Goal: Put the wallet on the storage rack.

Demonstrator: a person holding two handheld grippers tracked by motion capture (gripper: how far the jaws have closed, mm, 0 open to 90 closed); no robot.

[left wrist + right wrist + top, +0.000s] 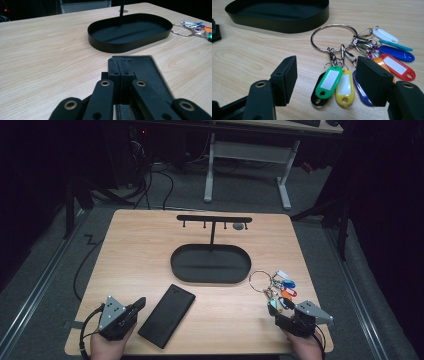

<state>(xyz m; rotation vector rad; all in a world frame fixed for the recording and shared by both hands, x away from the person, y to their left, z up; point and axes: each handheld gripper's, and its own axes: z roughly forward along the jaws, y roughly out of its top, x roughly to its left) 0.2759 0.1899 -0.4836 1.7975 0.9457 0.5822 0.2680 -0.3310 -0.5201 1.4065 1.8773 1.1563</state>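
Wooden table: beside the black tray, the right gripper spreads wide around the key tags, likely grabbing next; left gripper pinched together over the wallet.

The left tool rises from the bottom centre of the frame, its two black jaws pressed flat together with nothing between them. Beneath and just right of the jaws lies a black, grain-textured flat case, running from the bottom edge toward the middle of the frame. Beyond it, in the upper centre, a shallow black oval tray sits on the pale wood bench, a thin black post standing up from its far side. At the upper right edge, a metal key ring with coloured tags lies on the bench, close beside the tray's right end.
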